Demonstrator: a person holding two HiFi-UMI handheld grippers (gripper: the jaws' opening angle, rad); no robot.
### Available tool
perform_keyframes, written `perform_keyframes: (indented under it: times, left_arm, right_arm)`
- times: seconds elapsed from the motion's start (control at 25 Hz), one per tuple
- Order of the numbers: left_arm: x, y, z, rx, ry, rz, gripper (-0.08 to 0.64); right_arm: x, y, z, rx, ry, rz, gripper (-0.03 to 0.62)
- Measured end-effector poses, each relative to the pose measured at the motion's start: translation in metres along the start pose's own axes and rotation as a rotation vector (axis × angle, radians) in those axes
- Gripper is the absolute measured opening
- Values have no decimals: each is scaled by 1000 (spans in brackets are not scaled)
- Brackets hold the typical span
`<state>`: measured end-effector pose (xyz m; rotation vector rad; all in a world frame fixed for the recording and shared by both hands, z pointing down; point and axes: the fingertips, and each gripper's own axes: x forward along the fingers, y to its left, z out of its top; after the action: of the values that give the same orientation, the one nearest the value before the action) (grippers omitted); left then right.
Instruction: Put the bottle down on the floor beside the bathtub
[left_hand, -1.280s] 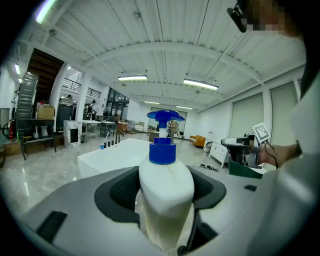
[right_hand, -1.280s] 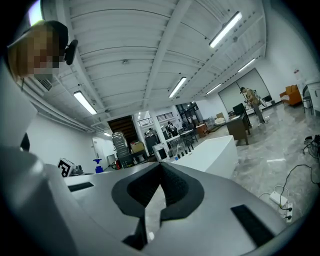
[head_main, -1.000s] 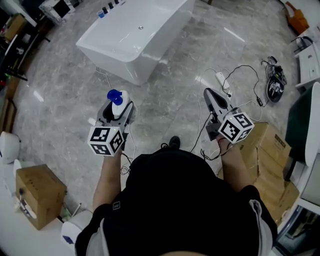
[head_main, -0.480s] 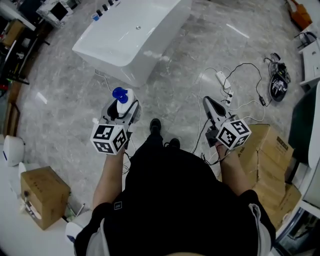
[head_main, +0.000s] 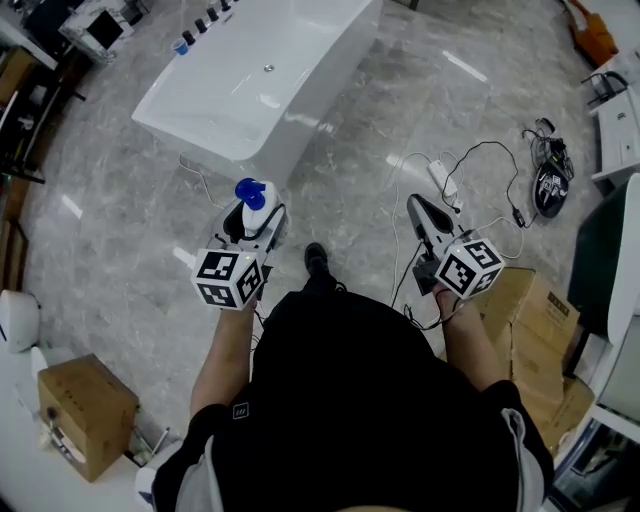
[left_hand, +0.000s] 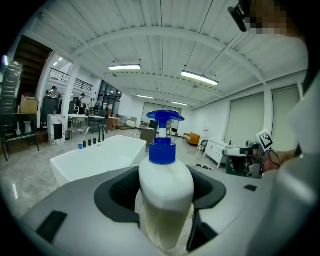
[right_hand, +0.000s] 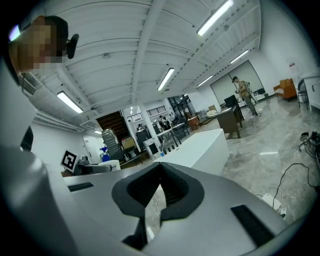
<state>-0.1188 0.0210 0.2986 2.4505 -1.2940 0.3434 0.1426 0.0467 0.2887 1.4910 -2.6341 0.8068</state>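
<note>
Right, my left gripper (head_main: 256, 214) has its jaws clamped on the bottle (left_hand: 165, 187), a white pump bottle with a blue collar and blue pump head. In the left gripper view the dark pads press against both sides of its body, and the bottle stands upright between them with the pump head pointing up. From the head view I see it held in the air above the grey marble floor (head_main: 120, 230), in front of my body on the left side, so it is not set down.

The white bathtub (head_main: 300, 120) lies ahead of that gripper, and its near end is the part closest to the bottle, though the two are apart. A row of small dark fittings and a blue cup (head_main: 181, 46) sit along its far left rim.

My right gripper (head_main: 417, 206) is held at about the same height on the other side, well apart from the left one. In the right gripper view its jaws are pressed together, pad against pad.

A black shoe (head_main: 316, 258) shows on the floor between the two grippers. To the right, a white power strip (head_main: 441, 178) and a tangle of cables (head_main: 490, 160) lie on the floor. A cardboard box (head_main: 85, 415) stands at the lower left and more boxes (head_main: 535, 325) are stacked at the right.
</note>
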Motion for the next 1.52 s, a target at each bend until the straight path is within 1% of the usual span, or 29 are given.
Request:
perform_keyframes:
  times: [0.16, 0.28, 0.44, 0.52, 0.64, 0.72, 0.84, 1.0, 1.16, 1.36, 1.52]
  left_arm:
    - [32, 34, 20, 6, -13, -23, 279]
    - [53, 55, 29, 20, -15, -49, 279]
    - [78, 74, 30, 10, -1, -64, 279]
    - [93, 79, 31, -3, 2, -77, 279]
    - [113, 86, 25, -20, 12, -94, 279]
    - [123, 95, 20, -44, 23, -77, 279]
    - [148, 100, 18, -75, 34, -48, 279]
    - [185, 101, 9, -66, 67, -47, 279]
    - [227, 108, -5, -48, 104, -48, 279]
    - [282, 127, -30, -60, 122, -12, 279]
    - [324, 135, -58, -77, 152, 7, 279]
  right_arm:
    - [49, 4, 31, -9, -7, 24, 28]
    - [80, 7, 44, -30, -8, 37, 28]
    - [107, -13, 38, 44, 9, 18, 28]
    - [119, -24, 36, 58, 22, 19, 28]
    - [142, -37, 25, 82, 59, 12, 28]
    - [162, -48, 15, 101, 89, 19, 28]
    - [188, -68, 11, 122, 130, 35, 28]
    - [222, -92, 10, 124, 166, 76, 28]
    - [262, -126, -3, 110, 195, 97, 28]
    - [314, -178, -37, 154, 262, 122, 28]
    - [345, -212, -60, 128, 290, 149, 28]
